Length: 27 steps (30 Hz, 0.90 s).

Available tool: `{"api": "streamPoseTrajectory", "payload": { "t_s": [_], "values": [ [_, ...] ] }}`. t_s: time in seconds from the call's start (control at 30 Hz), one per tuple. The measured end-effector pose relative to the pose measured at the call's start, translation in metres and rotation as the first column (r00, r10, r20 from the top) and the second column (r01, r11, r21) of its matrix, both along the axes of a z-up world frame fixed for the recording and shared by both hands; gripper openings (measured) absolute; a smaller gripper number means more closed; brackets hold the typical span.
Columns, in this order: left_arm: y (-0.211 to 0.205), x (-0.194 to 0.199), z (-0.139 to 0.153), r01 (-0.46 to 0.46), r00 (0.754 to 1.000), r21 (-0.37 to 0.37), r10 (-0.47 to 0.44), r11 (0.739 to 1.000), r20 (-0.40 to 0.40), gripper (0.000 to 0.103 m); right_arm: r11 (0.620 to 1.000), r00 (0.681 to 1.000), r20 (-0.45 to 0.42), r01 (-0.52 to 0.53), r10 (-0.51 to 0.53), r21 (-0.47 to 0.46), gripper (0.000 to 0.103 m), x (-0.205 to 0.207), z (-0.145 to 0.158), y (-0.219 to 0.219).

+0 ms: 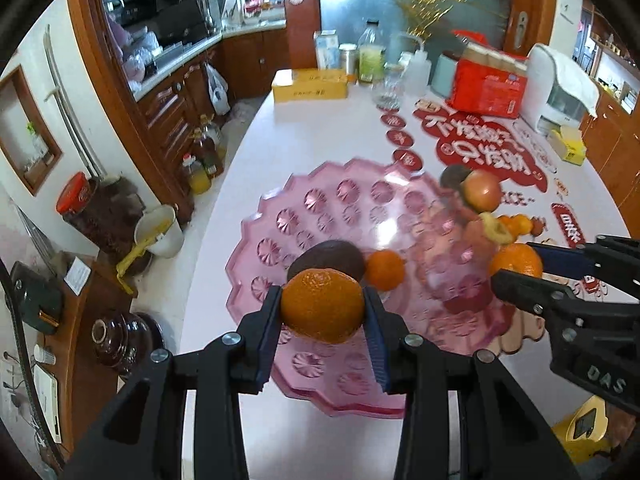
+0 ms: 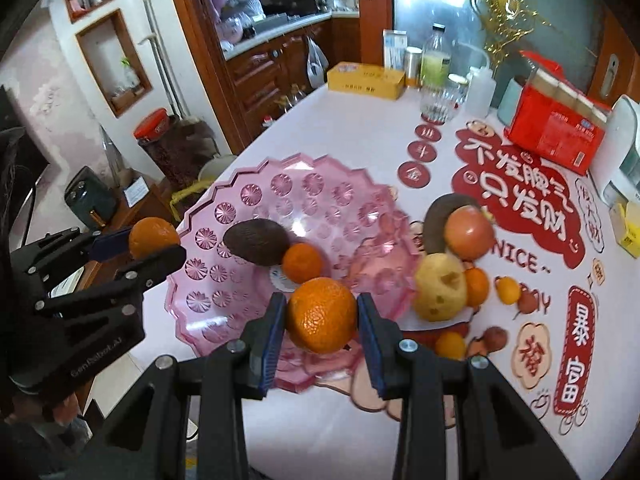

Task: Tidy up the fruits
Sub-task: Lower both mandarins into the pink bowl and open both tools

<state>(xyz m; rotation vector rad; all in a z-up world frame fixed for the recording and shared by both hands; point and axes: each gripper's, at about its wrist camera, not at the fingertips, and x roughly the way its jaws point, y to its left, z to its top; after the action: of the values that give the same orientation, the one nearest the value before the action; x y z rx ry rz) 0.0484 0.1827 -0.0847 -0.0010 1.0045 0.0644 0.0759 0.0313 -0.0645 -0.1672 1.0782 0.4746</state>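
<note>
The left gripper (image 1: 323, 306) is clamped on an orange (image 1: 322, 306), its blue pads pressing both sides of the fruit, jaws only as far apart as the fruit is wide. Directly beyond and below it lies the pink glass fruit plate (image 1: 280, 208) on the white table (image 1: 320, 128). In the plate, just past the held orange, sit a dark avocado (image 1: 326, 258) and a small tangerine (image 1: 385, 270), touching each other.

The right gripper (image 2: 322, 314) is likewise closed on a second orange (image 2: 322, 314), pads tight against its sides, and hangs over the near rim of the same plate. To the left gripper's right, this gripper shows with its orange between the fingers.

To the right of the right gripper, off the plate, a cluster of fruit rests on the red-lettered mat (image 2: 516, 184): a yellow pear (image 2: 440, 286) nearest, a reddish apple (image 2: 470, 232) beyond it with a brown fruit (image 2: 440, 216) behind, and several small tangerines (image 2: 508, 290) and reddish lychees (image 2: 496, 338) alongside.

Far ahead of both grippers, at the table's back edge, stand a yellow box (image 2: 366, 80), a bottle (image 2: 435, 60) and a red package (image 2: 556, 136)
</note>
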Motion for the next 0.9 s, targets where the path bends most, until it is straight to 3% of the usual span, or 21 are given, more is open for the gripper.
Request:
{"api": "streamPoseTrajectory", "payload": {
  "t_s": [0.2,0.5,0.57,0.6,0.73,0.9],
  "values": [
    [0.004,0.017,-0.046,0.038,0.992,-0.042,-0.043,0.998,-0.117,0.038,0.998,0.999,-0.034,-0.004,0.002,-0.055,0.036,0.007,-0.018,0.025],
    [0.006,0.026,-0.069,0.058,0.986,-0.05,-0.065,0.997,-0.154,0.039,0.993,0.996,-0.086,-0.001,-0.009,-0.115,0.038,0.018,-0.042,0.045],
    [0.01,0.027,-0.069,0.048,0.987,-0.054,-0.056,0.997,-0.151,0.049,0.993,0.995,-0.099,-0.006,-0.005,-0.117,0.038,0.018,-0.044,0.048],
    [0.011,0.027,-0.068,0.044,0.988,-0.054,-0.051,0.998,-0.144,0.062,0.993,0.995,-0.096,-0.003,-0.009,-0.12,0.039,0.018,-0.044,0.048],
    [0.014,0.025,-0.055,0.03,0.994,-0.024,-0.032,0.999,-0.103,0.081,0.993,0.997,-0.06,0.03,-0.037,-0.115,0.051,0.02,-0.037,0.042],
    [0.013,0.02,-0.042,0.038,0.997,-0.013,-0.038,0.999,-0.072,0.085,0.994,0.997,-0.043,0.061,-0.065,-0.095,0.052,0.02,-0.029,0.035]
  ]
}}
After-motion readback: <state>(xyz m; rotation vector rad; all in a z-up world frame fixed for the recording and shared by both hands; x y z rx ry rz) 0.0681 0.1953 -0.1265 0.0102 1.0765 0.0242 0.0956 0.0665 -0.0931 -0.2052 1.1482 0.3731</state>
